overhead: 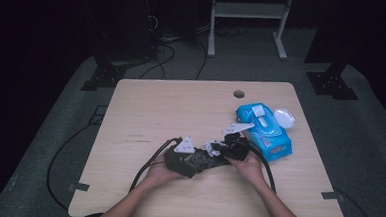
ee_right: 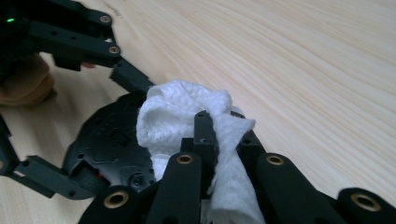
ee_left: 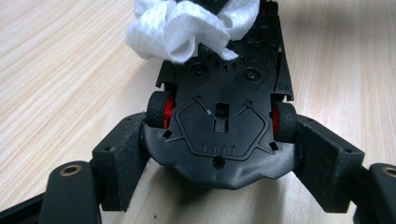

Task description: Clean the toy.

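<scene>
Toy car (ee_left: 224,126), black with red wheel hubs, lies belly-up at centre frame in the left gripper view; its moulded underside faces the camera. Left gripper (ee_left: 224,154) has its jaws spread wide and clamped on the car's flanks, one pad against each side by the wheels. Car sits just above the bench (ee_left: 70,70), light wood grain.

White wipe (ee_right: 187,126), crumpled, rests on the far end of the car's underside, at top centre of the left gripper view. Right gripper (ee_right: 219,140) has its jaws closed tight on the wipe; cloth bulges above the tips and hangs down between the arms, lower centre of the right gripper view. Wipe touches the car there.

High view: both grippers meet at centre of the bench, left gripper (overhead: 191,156) and right gripper (overhead: 224,147) nose to nose, the person's hands behind them. Car and wipe too small there to read detail. Blue wipes pack (overhead: 265,130) lies just right of the right gripper, its white lid (overhead: 284,117) open at its upper right.
</scene>
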Action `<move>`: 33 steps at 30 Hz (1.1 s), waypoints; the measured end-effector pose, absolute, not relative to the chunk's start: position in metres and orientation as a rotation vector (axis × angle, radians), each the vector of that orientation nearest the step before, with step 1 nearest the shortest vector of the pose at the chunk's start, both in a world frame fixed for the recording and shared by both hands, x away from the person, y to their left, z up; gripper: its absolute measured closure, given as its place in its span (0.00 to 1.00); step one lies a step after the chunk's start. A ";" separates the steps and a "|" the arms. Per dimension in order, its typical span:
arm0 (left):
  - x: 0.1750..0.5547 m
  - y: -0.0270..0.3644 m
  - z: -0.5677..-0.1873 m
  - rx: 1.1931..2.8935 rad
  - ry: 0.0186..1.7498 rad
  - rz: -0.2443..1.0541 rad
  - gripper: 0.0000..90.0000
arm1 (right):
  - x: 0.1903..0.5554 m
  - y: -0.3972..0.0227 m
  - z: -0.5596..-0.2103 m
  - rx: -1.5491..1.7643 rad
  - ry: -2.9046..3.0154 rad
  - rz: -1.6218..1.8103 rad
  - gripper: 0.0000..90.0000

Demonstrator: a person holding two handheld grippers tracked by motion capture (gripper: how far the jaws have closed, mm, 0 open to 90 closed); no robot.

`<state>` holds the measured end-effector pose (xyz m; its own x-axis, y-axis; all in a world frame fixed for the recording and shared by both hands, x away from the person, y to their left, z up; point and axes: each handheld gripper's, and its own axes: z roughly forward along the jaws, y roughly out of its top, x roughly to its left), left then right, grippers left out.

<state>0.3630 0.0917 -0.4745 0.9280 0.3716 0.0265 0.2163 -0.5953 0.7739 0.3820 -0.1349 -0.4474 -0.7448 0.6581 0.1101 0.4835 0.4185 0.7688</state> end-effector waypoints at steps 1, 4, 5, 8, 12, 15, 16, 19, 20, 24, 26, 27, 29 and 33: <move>0.363 0.092 -0.475 2.230 0.415 0.234 0.26 | 0.381 -0.134 -0.448 1.008 2.460 1.228 0.92; 0.363 0.092 -0.476 2.244 0.416 0.238 0.26 | 0.374 -0.124 -0.449 0.945 2.505 1.277 0.92; 0.363 0.092 -0.476 2.256 0.413 0.240 0.26 | 0.370 -0.119 -0.450 0.887 2.527 1.284 0.92; 0.363 0.092 -0.477 2.254 0.417 0.242 0.26 | 0.365 -0.115 -0.449 0.840 2.537 1.247 0.92; 0.363 0.092 -0.475 2.252 0.408 0.243 0.26 | 0.370 -0.135 -0.446 0.917 2.492 1.205 0.92; 0.364 0.092 -0.475 2.251 0.402 0.246 0.26 | 0.370 -0.149 -0.446 0.962 2.464 1.214 0.92; 0.364 0.092 -0.476 2.253 0.405 0.242 0.26 | 0.368 -0.149 -0.447 0.958 2.463 1.222 0.92; 0.364 0.092 -0.477 2.256 0.411 0.241 0.26 | 0.359 -0.142 -0.450 0.910 2.504 1.295 0.92; 0.364 0.092 -0.477 2.260 0.413 0.244 0.26 | 0.356 -0.139 -0.451 0.890 2.516 1.303 0.92; 0.363 0.092 -0.477 2.263 0.411 0.248 0.26 | 0.350 -0.136 -0.449 0.815 2.537 1.251 0.92; 0.364 0.092 -0.477 2.256 0.408 0.249 0.26 | 0.354 -0.146 -0.448 0.852 2.504 1.224 0.92; 0.364 0.092 -0.476 2.256 0.406 0.250 0.26 | 0.356 -0.153 -0.447 0.883 2.479 1.209 0.92; 0.364 0.093 -0.476 2.258 0.404 0.250 0.26 | 0.358 -0.164 -0.446 0.919 2.446 1.185 0.92; 0.364 0.093 -0.477 2.257 0.405 0.248 0.26 | 0.354 -0.168 -0.448 0.944 2.432 1.218 0.92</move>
<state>0.3640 0.0927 -0.4770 0.9291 0.3670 0.0455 0.2076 -0.6196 0.7570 0.3542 -0.1684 -0.4484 -0.7544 0.6542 0.0537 0.4349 0.4368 0.7875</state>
